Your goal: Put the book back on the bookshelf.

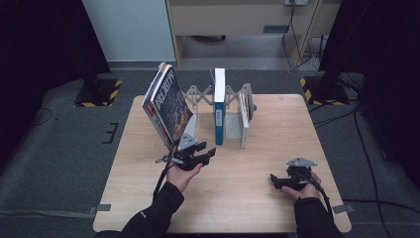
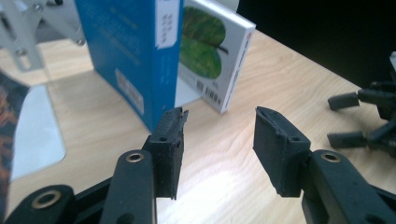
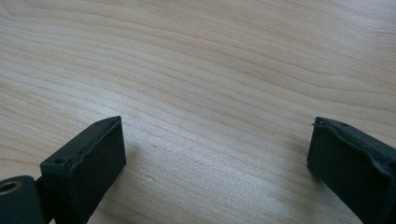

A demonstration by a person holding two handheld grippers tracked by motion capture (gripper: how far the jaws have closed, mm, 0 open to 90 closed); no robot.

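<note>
Wooden table (image 1: 247,198) carries a rack (image 1: 233,96) with three books, and the left gripper (image 1: 200,154), jaws apart and empty, sits just beside the leaning magazine (image 1: 166,101), which tilts left against a rack plate. It seems the magazine is just set down; next it probably needs pushing upright toward the blue book (image 1: 219,106). Right gripper (image 1: 283,181) rests open, well apart.

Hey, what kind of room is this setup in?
Probably a lab or recording studio corner rather than a home: a pale wooden table stands on grey carpet, black tripod stands with yellow-and-black hazard-taped bases flank it, and loose black cables trail across the floor.
</note>
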